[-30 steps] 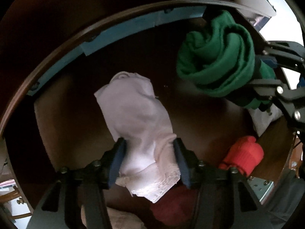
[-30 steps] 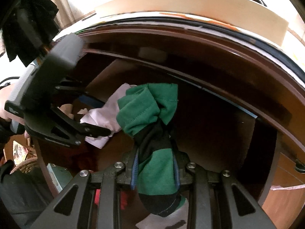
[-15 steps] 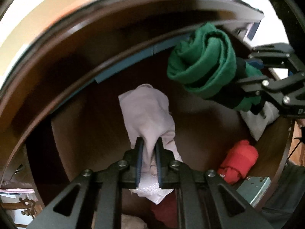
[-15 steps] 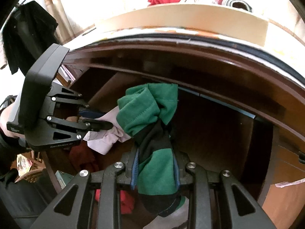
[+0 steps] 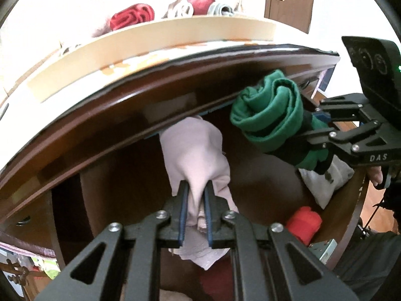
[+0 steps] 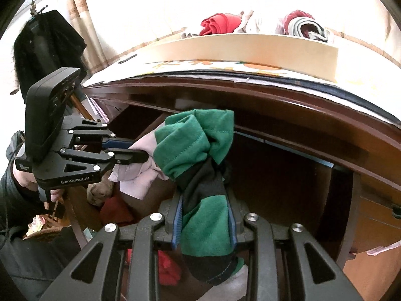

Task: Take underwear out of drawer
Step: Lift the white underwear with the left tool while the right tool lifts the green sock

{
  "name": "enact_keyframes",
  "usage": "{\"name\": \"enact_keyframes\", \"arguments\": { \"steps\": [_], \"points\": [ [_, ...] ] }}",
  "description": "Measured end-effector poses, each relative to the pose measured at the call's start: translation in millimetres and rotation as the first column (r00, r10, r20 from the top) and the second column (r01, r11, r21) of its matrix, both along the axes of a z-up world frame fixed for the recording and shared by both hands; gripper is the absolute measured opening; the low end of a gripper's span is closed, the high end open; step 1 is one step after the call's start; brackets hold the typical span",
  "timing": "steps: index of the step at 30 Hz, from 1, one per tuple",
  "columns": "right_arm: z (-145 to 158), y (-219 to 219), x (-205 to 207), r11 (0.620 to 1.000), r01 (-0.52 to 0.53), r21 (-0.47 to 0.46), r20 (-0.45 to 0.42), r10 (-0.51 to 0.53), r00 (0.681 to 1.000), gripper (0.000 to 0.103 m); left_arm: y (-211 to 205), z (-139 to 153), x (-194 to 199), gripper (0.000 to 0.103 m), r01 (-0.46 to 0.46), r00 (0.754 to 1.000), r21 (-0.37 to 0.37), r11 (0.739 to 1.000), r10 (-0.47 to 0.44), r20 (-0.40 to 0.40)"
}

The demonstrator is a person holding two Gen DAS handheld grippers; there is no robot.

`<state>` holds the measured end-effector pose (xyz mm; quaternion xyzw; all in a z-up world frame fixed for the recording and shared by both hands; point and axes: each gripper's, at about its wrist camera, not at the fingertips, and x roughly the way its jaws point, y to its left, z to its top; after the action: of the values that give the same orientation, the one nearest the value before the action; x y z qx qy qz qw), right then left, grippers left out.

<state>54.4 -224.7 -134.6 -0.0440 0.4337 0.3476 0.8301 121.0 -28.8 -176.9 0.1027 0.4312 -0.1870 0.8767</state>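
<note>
My left gripper [image 5: 196, 188] is shut on pale pink underwear [image 5: 198, 155] and holds it above the dark wooden drawer [image 5: 120, 175]. My right gripper [image 6: 204, 198] is shut on green and black underwear [image 6: 193, 140], also lifted above the drawer. In the left wrist view the right gripper [image 5: 323, 138] holds the green piece [image 5: 270, 118] at the right. In the right wrist view the left gripper [image 6: 140, 148] holds the pink piece [image 6: 140, 178] at the left. A red rolled piece [image 5: 303, 223] and a white piece [image 5: 325, 180] lie in the drawer.
A dark wooden desktop edge [image 5: 150, 100] runs above the drawer. A light wooden tray [image 6: 250, 47] on top holds red [image 6: 220, 22] and striped [image 6: 305, 27] clothes. A black jacket [image 6: 47, 47] hangs at the far left. More red cloth [image 6: 115, 208] lies below.
Both grippers have risen with their pieces; the desktop and tray have come into view. The left gripper closed on the pink underwear a second ago and lifted it off the drawer floor.
</note>
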Motion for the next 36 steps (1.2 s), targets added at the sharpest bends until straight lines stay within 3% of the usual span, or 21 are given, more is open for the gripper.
{"name": "enact_keyframes", "arguments": {
  "steps": [12,25,36],
  "points": [
    [6.3,-15.3,-9.1,0.999,-0.006,0.044,0.034,0.004,0.999,0.031,12.2,14.3,-34.8,0.007,0.043,0.996,-0.028,0.999,-0.041,0.077],
    [10.4,-17.0,-12.2,0.998,-0.003,0.066,0.052,0.0,0.999,0.031,30.9,23.6,-75.3,0.007,0.028,0.994,-0.071,0.997,-0.02,0.111],
    [16.2,-20.1,-21.6,0.996,-0.009,0.085,0.097,0.001,0.995,0.031,30.8,46.4,-98.5,0.006,0.029,0.979,-0.095,0.995,-0.009,0.203]
  ]
}}
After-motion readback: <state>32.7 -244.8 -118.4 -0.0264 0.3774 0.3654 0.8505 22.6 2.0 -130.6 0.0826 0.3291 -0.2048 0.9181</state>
